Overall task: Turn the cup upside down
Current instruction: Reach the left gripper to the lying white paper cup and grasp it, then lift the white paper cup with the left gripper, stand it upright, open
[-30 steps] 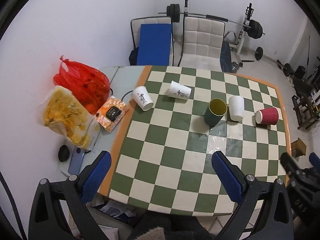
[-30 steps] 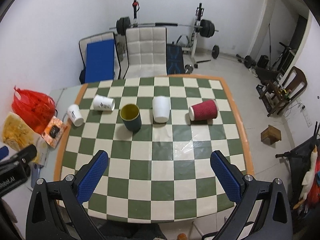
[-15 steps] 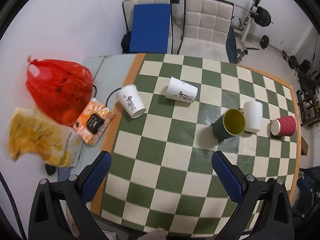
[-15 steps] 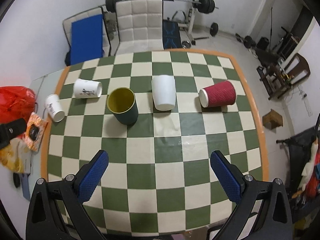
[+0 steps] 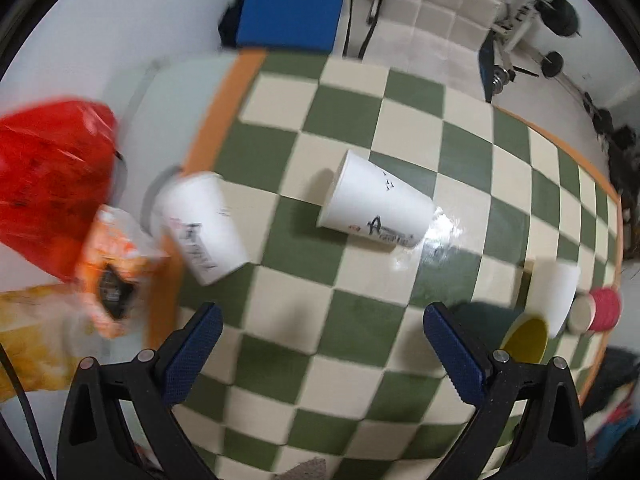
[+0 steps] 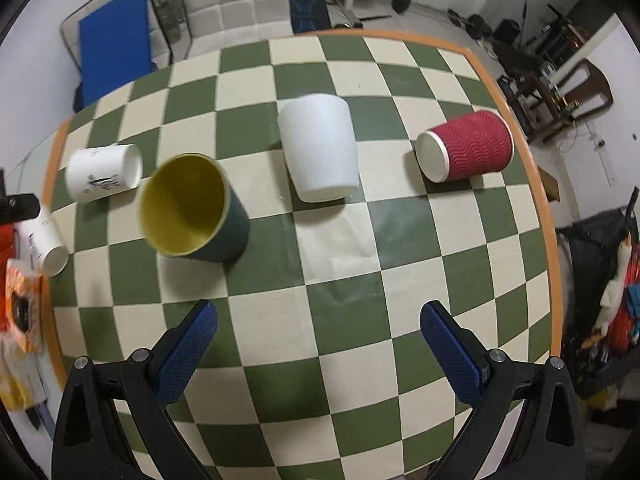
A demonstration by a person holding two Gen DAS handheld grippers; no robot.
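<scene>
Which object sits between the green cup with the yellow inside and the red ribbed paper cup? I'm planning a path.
In the right wrist view, a plain white cup stands upside down between the green cup and the red cup.

The table was checkered green and cream with an orange border. Ahead of the right gripper, whose pads were blue, stood a dark green cup with yellow inside, a plain white cup, and a wavy-ribbed red cup.
</scene>
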